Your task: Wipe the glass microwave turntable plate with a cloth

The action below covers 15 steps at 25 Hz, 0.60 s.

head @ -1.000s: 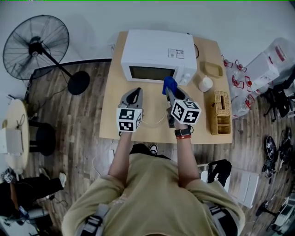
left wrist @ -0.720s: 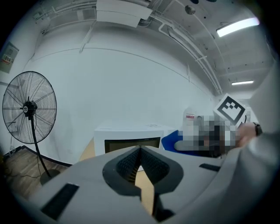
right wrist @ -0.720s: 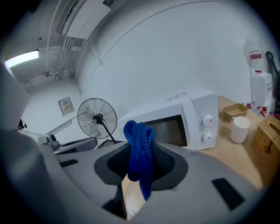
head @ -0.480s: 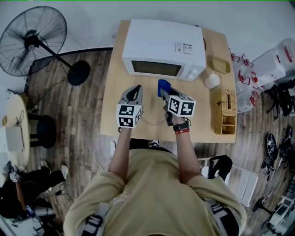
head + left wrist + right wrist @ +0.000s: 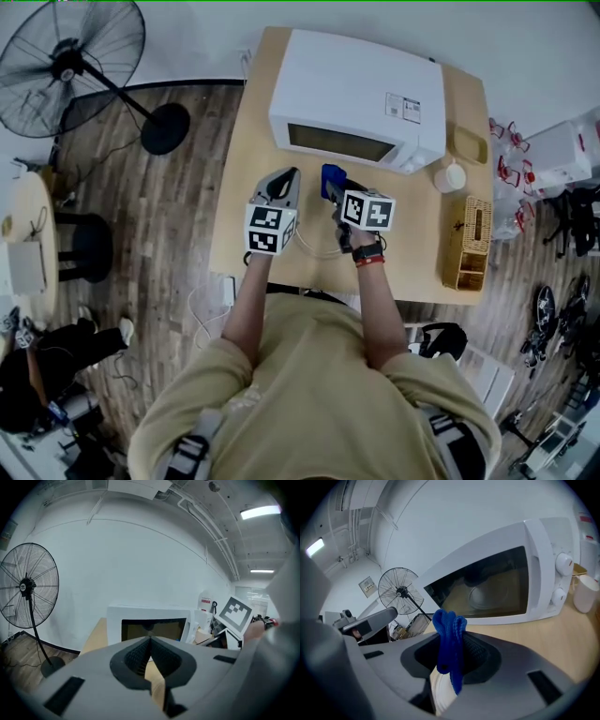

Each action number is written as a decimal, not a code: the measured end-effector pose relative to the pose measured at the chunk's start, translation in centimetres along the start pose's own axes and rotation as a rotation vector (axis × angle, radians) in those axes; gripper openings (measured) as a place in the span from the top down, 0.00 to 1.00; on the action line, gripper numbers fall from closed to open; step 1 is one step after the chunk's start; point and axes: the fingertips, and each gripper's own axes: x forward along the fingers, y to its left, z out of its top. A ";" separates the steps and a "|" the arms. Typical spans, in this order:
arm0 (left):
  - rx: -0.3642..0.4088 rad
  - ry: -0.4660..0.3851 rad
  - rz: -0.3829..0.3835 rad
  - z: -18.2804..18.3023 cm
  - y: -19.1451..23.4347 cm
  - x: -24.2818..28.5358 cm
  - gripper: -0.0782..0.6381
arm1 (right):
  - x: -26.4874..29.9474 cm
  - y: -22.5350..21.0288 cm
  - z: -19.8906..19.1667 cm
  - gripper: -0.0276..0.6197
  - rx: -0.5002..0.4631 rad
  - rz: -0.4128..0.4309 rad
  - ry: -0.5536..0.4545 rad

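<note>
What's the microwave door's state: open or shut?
Shut. The door lies flush with the microwave front in the right gripper view; the plate shows behind its window.

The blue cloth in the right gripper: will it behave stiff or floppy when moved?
Probably floppy: the blue cloth bunches and droops where the right gripper pinches it. It looks light and knitted, so it likely grips well rather than slipping.

Both arms are sticking out forward side by side, left gripper [image 5: 285, 181] sitting closed and empty, right gripper [image 5: 335, 191] pinching a blue cloth [image 5: 449, 634].
</note>
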 end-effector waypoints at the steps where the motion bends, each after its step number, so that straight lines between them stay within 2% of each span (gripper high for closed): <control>1: -0.003 0.005 0.002 -0.2 0.3 0.1 0.87 | 0.5 0.0 -0.3 0.78 0.000 0.001 0.014; 11: -0.012 0.053 -0.012 -2.3 1.2 1.3 0.87 | 5.4 -0.4 -4.3 0.78 -0.015 -0.012 0.150; 15: -0.024 0.058 -0.022 -2.4 1.4 1.7 0.87 | 6.8 -0.7 -5.5 0.78 0.007 -0.012 0.184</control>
